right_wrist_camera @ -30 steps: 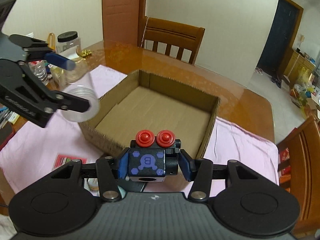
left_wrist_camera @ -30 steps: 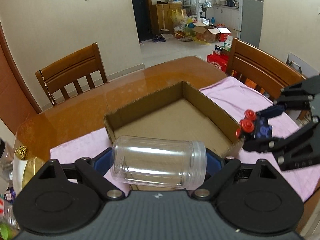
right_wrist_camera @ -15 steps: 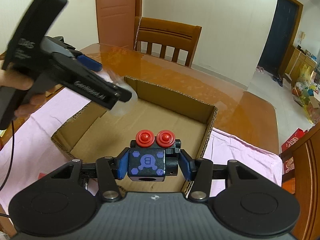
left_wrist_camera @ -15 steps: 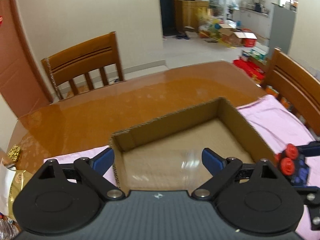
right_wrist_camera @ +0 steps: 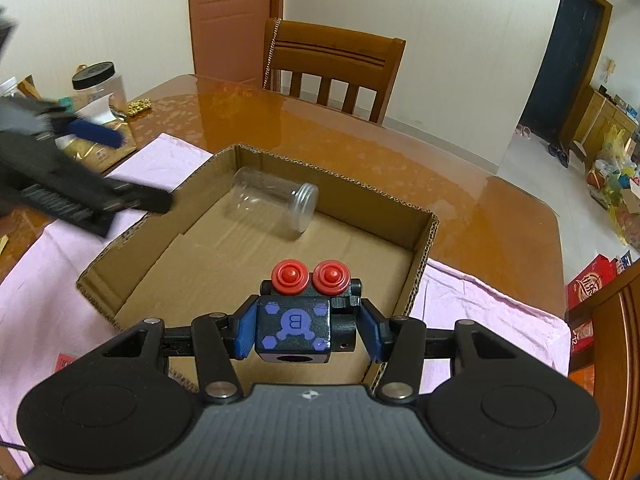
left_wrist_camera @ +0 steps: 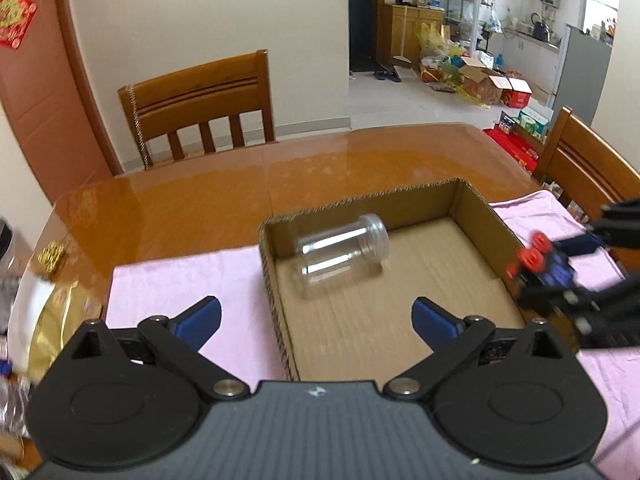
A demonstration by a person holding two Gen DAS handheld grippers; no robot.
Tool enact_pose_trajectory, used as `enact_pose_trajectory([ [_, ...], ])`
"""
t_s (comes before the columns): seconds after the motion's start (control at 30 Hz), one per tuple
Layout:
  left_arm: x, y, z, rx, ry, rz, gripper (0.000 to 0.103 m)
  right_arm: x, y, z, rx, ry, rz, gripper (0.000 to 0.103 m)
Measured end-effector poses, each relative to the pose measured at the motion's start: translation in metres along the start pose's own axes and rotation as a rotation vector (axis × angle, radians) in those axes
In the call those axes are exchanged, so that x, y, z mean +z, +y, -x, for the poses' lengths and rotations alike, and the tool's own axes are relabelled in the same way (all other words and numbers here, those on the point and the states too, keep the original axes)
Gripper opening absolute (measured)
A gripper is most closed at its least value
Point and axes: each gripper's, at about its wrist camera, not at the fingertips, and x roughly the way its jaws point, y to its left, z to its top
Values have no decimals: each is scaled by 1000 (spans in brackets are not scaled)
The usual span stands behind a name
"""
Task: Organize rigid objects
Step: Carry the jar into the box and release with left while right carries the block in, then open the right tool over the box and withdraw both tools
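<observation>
A clear plastic jar (left_wrist_camera: pixel 340 250) lies on its side in the far left corner of the open cardboard box (left_wrist_camera: pixel 486 210); it also shows in the right wrist view (right_wrist_camera: pixel 274 204) inside the box (right_wrist_camera: pixel 424 248). My left gripper (left_wrist_camera: pixel 316 318) is open and empty, above the box's near left edge. My right gripper (right_wrist_camera: pixel 306 328) is shut on a black toy robot block (right_wrist_camera: pixel 296 326) with two red knobs, held over the box's near edge. The toy also shows at the right of the left wrist view (left_wrist_camera: pixel 540 266).
The box sits on a pink cloth (left_wrist_camera: pixel 180 284) on a glossy wooden table (left_wrist_camera: pixel 200 200). Jars, gold packets and clutter (right_wrist_camera: pixel 96 92) stand at the table's left end. Wooden chairs (left_wrist_camera: pixel 200 100) stand at the far side and right side.
My left gripper opened and let go of the clear jar, which now lies in the box. The left gripper has drawn back to the left. My right gripper still holds the toy.
</observation>
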Motion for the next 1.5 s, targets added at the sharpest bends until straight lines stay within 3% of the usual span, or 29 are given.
enact_pose_trajectory([
  [0.37,-37,18,35,61,-14,73,101,42,-13,-38,-49,-13,-17,58],
  [0.43,-42,19,37,70,-9,73,101,47,-14,-40,-76,-36,-14,92],
  [0.53,-51,19,41,90,-7,65,101,49,-12,-35,-87,-68,-1,103],
  [1.03,-94,7,60,96,-16,67,101,-6,19,10,-108,-53,-77,103],
  [1.3,-118,3,62,89,12,78,101,-64,39,29,-139,-16,-158,103],
  [1.5,-136,-2,63,40,43,71,101,-103,53,36,-149,23,-185,103],
])
